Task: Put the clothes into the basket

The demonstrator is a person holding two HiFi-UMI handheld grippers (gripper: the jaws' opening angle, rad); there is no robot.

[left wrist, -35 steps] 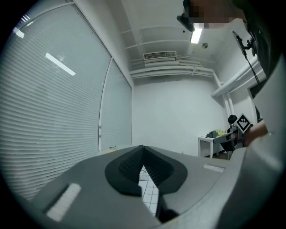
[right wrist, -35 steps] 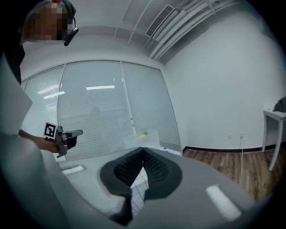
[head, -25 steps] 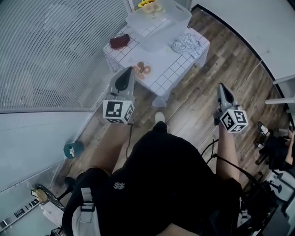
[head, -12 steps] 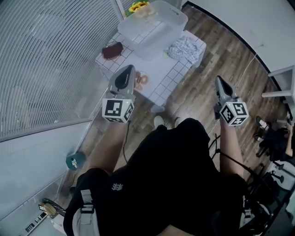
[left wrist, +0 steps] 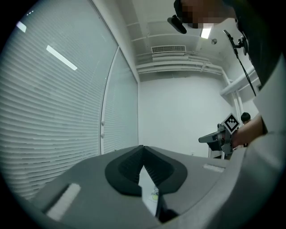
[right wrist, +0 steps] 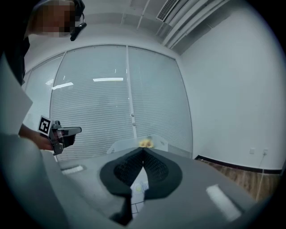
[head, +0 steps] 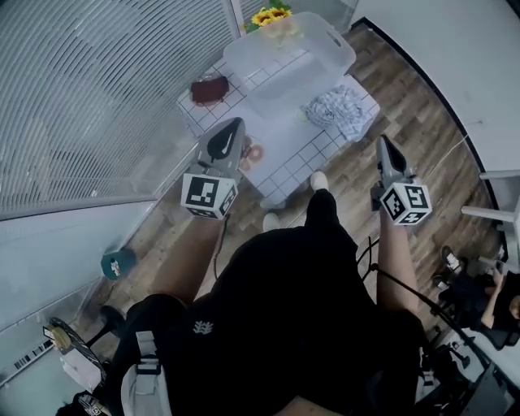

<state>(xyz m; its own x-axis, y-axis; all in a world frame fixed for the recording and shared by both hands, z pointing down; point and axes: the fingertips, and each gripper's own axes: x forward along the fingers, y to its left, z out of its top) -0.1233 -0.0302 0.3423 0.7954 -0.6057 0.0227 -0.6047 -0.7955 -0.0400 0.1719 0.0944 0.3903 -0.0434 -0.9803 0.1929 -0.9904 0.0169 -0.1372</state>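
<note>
Standing over a wood floor (head: 410,122), the person faces a small white tiled desk (head: 286,158) set near a wall of blinds.
- Basket (head: 327,39): clear plastic, the biggest thing on the desk, at its far side. The tile grid shows through its floor. Both garments lie outside it.
- Patterned garment (head: 341,110): grey and white, crumpled in a loose heap on the desk's right corner, just beside the basket's near right wall.
- Dark red garment (head: 210,89): smaller, bunched up, on the desk's left edge, close to the basket's left side.
- Left gripper (left wrist: 143,147): held out over the desk's near left edge, jaws closed tip to tip, nothing between them.
- Right gripper (right wrist: 143,150): out over the floor right of the desk, well apart from the left one, jaws closed together, holding nothing.
- Sunflowers (head: 272,16): yellow cluster at the basket's far end.
- Two small brown rings (head: 253,152) lie on the tiles beside the left gripper's tip; what they are I cannot tell.
</note>
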